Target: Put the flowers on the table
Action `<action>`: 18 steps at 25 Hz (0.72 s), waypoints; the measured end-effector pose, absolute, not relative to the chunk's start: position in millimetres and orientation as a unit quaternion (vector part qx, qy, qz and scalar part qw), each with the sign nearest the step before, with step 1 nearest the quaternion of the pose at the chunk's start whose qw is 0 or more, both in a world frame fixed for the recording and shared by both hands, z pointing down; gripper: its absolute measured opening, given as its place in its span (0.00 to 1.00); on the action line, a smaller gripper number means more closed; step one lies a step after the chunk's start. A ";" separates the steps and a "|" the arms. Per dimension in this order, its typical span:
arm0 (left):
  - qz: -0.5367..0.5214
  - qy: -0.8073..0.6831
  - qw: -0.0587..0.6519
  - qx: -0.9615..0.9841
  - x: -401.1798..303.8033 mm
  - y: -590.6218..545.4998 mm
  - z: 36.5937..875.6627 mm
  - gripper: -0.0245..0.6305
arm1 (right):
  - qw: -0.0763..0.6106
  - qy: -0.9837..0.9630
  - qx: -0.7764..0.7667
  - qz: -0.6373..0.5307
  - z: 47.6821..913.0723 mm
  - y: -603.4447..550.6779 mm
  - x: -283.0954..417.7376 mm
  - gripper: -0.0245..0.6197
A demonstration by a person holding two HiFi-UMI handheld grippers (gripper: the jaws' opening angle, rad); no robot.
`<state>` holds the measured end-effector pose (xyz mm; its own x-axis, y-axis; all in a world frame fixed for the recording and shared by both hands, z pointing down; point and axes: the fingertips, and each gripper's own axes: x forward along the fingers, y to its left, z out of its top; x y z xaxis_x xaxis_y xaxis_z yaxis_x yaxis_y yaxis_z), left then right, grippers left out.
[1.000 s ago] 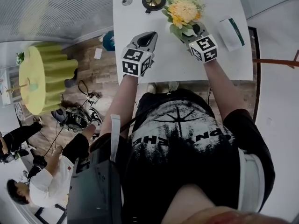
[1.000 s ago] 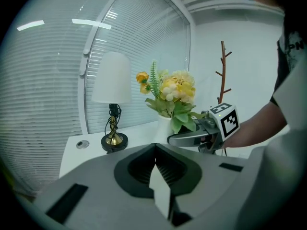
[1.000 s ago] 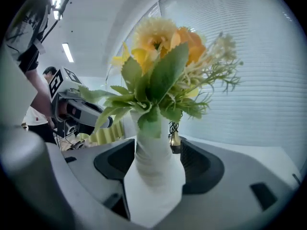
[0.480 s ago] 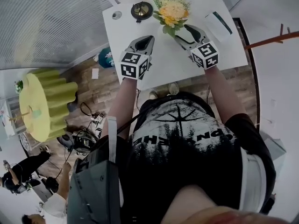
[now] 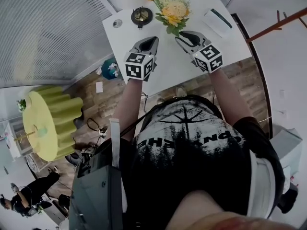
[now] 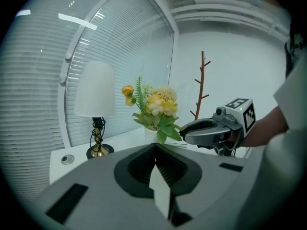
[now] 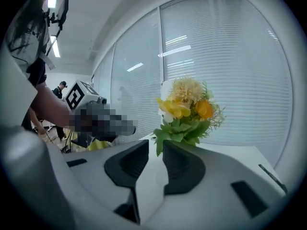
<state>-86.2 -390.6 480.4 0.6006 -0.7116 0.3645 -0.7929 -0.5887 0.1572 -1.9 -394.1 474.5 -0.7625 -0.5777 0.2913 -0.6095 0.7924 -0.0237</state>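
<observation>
At the top of the head view, the flowers [image 5: 173, 11] stand upright on the white table [image 5: 168, 66]. They are a yellow and orange bunch with green leaves, near the far edge and just right of the lamp [image 5: 141, 16]. The left gripper view shows their pale vase [image 6: 150, 133] resting on the tabletop. I judge the placing itself already done, and the step in hand to be the let-go and retreat.

The right gripper [image 5: 179, 36] sits just below the bunch in the head view, its tips near the lowest leaves. Its jaws are closing, with a narrow slot between them, and nothing is pinched. As far as its own view shows, the leaves hang just past the tips rather than between the pads. The left gripper [image 5: 154, 39], further left in the frame over bare tabletop, has its jaws pressed together on nothing and is apart from the flowers.

The next move, as I read it, is to draw the right gripper straight back toward the near edge of the table. It should keep low and clear of the drooping leaves, because a snagged leaf could tip a light vase. A flat white box [image 5: 218, 20] at the upper right lies outside that path.
</observation>
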 end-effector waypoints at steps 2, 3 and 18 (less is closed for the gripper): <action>0.132 -0.422 0.150 0.884 -85.4 -391.3 478.3 0.06 | 0.135 -0.934 0.324 0.056 469.9 -393.4 -3.2 0.14; 0.132 -0.420 0.149 0.886 -85.3 -391.3 477.6 0.06 | 0.136 -0.934 0.327 0.054 468.1 -392.7 -4.1 0.12; 0.127 -0.411 0.137 0.892 -85.8 -389.7 467.4 0.06 | 0.144 -0.927 0.345 0.042 456.6 -387.7 -8.3 0.06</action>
